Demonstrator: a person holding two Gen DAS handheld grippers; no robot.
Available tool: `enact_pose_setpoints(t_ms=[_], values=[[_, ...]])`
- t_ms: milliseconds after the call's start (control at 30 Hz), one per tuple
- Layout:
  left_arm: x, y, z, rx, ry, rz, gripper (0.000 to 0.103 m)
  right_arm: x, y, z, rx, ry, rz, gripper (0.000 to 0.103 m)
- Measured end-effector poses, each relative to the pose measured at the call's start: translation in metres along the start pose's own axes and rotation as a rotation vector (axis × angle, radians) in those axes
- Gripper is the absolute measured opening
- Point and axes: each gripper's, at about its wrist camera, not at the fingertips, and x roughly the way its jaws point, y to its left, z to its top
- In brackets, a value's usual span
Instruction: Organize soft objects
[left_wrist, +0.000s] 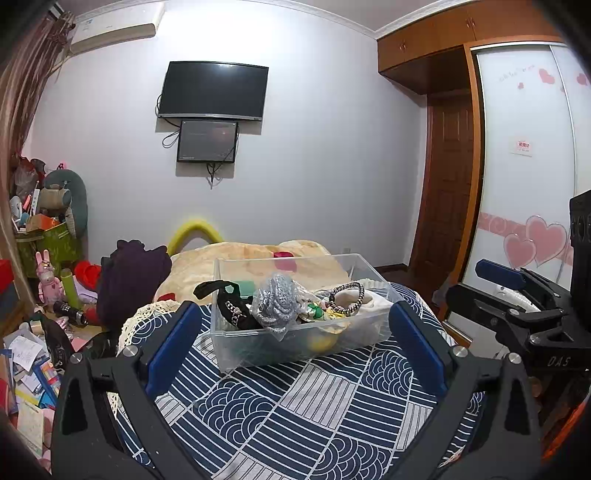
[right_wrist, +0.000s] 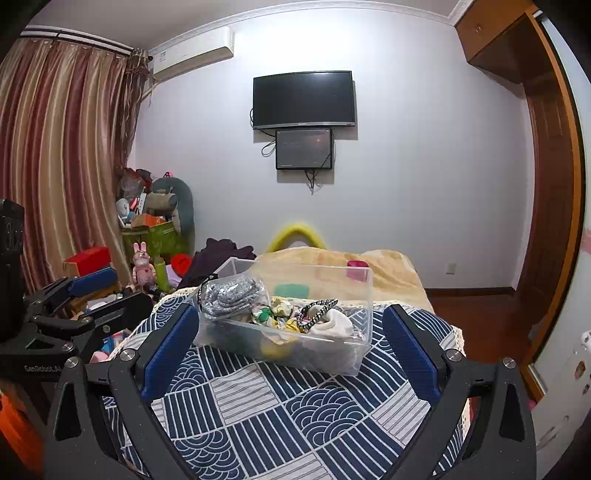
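Observation:
A clear plastic bin (left_wrist: 229, 350) (right_wrist: 354, 350) stands on a blue and white patterned cloth (left_wrist: 295, 413) (right_wrist: 258, 417). It holds soft things: a bagged grey knit item (left_wrist: 275, 299) (right_wrist: 231, 293), a black strap (left_wrist: 229, 310), a braided hair band (left_wrist: 345, 297) (right_wrist: 317, 310), a white cloth (right_wrist: 334, 323) and green-yellow fabric (right_wrist: 267, 314). My left gripper (left_wrist: 293, 343) is open and empty, just short of the bin. My right gripper (right_wrist: 291, 343) is open and empty, also short of it. Each gripper shows at the edge of the other's view.
A beige blanket (left_wrist: 258, 254) with a red item (left_wrist: 282, 254) lies behind the bin. A dark garment (left_wrist: 129, 280) sits left. Clutter, toys and boxes (left_wrist: 44, 258) fill the left floor. A wardrobe (left_wrist: 524, 166) and door stand right.

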Motion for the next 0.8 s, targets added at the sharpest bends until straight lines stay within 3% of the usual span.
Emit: enact_pose_setpoints(t_ms=[800], values=[[-0.0032, -0.0041, 0.0014, 0.008, -0.003, -0.003, 0.103, -0.0026, 0.0039, -0.0008, 0.009, -0.001, -0.002, 0.101]])
